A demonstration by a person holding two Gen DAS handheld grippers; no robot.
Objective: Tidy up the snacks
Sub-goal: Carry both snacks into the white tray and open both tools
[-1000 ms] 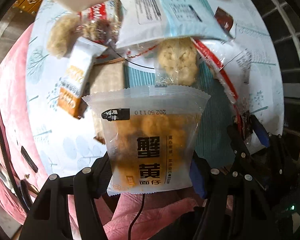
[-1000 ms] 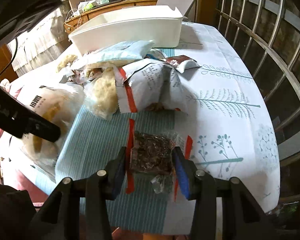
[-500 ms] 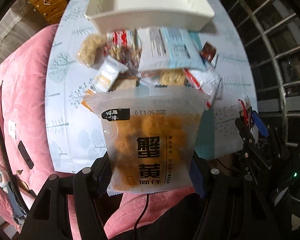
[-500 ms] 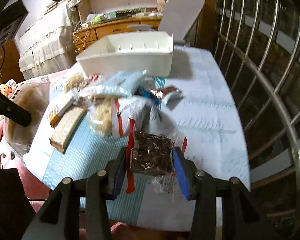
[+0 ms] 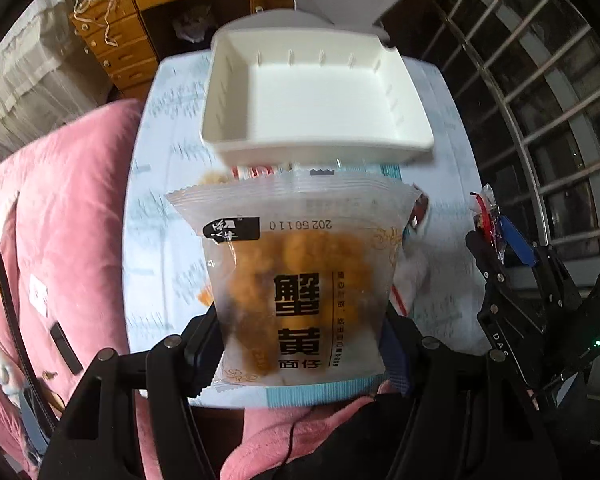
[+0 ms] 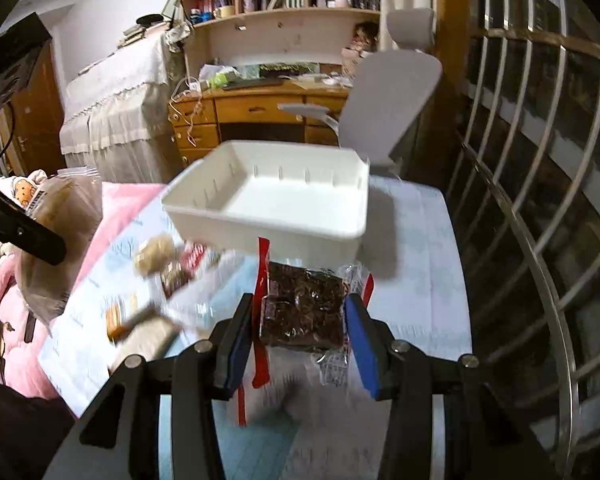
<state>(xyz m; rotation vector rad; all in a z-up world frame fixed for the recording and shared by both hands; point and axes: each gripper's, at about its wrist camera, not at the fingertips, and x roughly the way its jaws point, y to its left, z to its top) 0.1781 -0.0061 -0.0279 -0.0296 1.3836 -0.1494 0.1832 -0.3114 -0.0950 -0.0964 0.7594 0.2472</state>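
Observation:
My left gripper (image 5: 300, 344) is shut on a frosted packet of orange snack (image 5: 296, 276) and holds it above the table, short of the empty white bin (image 5: 316, 148). My right gripper (image 6: 300, 340) is shut on a clear packet of dark snack with red edges (image 6: 304, 308) and holds it in the air just before the white bin (image 6: 268, 224). The left gripper with its packet shows at the left of the right wrist view (image 6: 40, 236). The right gripper shows at the right edge of the left wrist view (image 5: 504, 240).
Several loose snack packets (image 6: 160, 272) lie on the patterned tablecloth (image 6: 420, 264) before the bin. A pink quilt (image 5: 60, 208) lies left of the table. A metal window grille (image 6: 540, 200) stands on the right. A grey chair (image 6: 392, 88) and wooden desk (image 6: 252, 116) stand behind.
Both grippers have risen and moved toward the white bin with their packets. The bin now shows open from above and the loose packets have dropped low in view.

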